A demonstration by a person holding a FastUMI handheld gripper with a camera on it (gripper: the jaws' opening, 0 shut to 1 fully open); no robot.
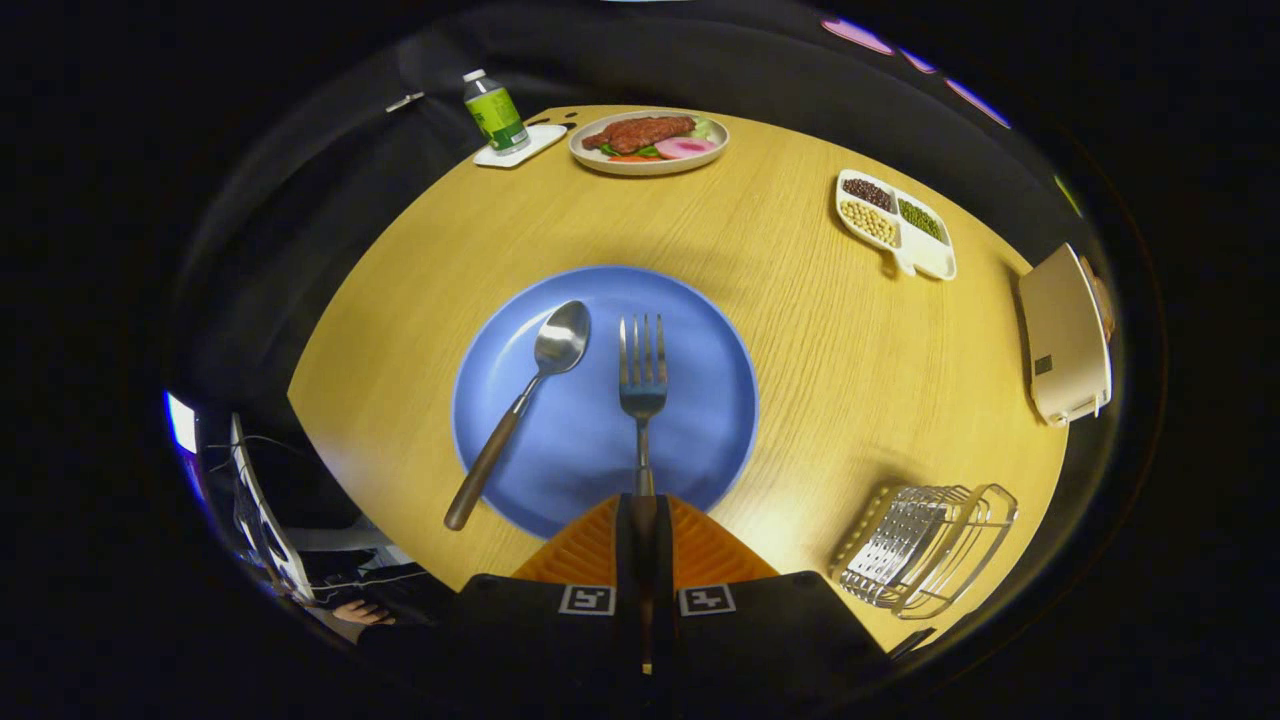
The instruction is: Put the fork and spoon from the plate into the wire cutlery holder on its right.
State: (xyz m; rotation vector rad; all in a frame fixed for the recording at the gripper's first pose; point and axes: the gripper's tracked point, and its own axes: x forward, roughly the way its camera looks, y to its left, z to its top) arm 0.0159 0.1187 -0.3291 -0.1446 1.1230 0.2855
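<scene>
A blue plate (700, 420) lies on the wooden table just ahead of my fingers. On it, left of the fork, rests a spoon (520, 405) with a brown handle that sticks out over the plate's near rim. The fork (642, 380) points its tines away from me, and its handle runs back between my fingers. My gripper (642, 515) is shut on the fork's handle, both fingers pressing on it from the sides. The wire cutlery holder (925, 545) stands to the right of the plate, near the table's front edge.
At the far side of the table stand a plate of food (648, 140), a green bottle (495, 112) on a white coaster, and a white divided dish (895, 225) of beans. A beige appliance (1065, 335) sits at the right edge. A person's hand (360, 612) shows below the table at left.
</scene>
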